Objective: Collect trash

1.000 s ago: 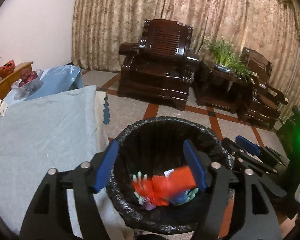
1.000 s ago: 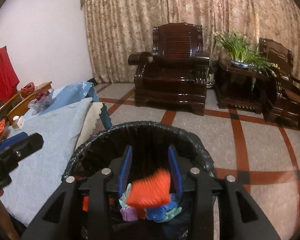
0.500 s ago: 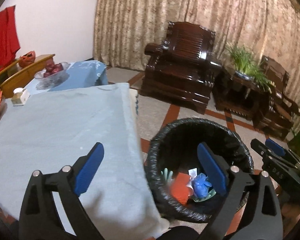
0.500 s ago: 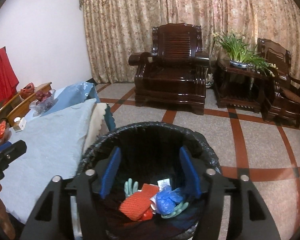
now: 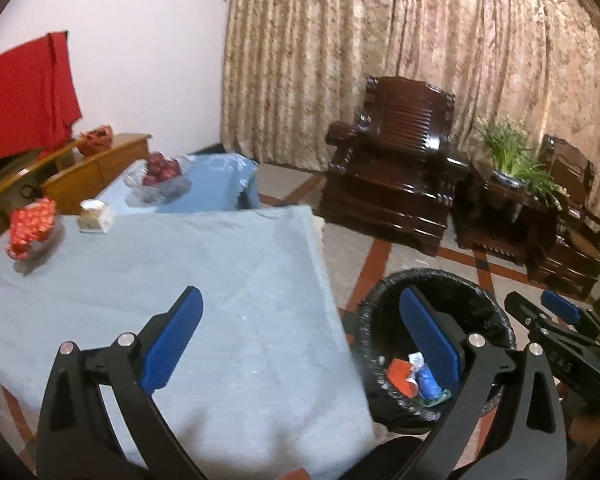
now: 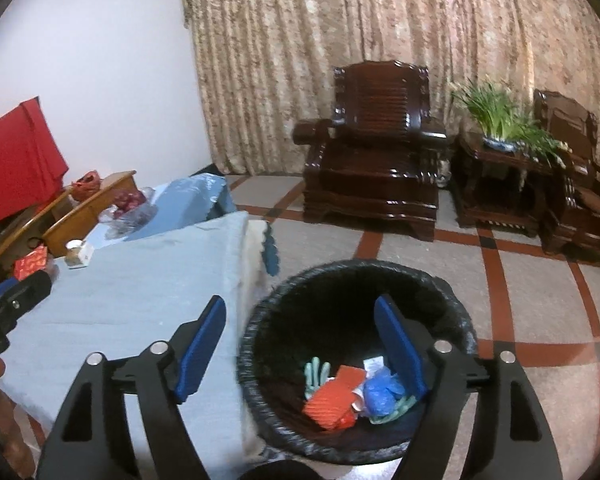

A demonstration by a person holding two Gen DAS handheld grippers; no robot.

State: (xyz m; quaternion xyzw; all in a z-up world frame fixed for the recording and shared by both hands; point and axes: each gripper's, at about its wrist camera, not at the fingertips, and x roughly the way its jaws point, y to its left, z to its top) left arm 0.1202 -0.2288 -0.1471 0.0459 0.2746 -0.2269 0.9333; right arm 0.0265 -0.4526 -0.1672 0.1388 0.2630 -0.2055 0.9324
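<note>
Fingers of both the left gripper [image 5: 296, 334] and right gripper [image 6: 300, 346] spread empty, trash [image 6: 350, 394] in the bin [image 6: 260, 320]; a careless swing could, seemingly, knock the bin over.

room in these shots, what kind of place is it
Most likely a home living room: a carved dark wooden armchair stands before floor-length patterned curtains, with a potted plant on a side table and a cloth-covered table holding fruit.
</note>
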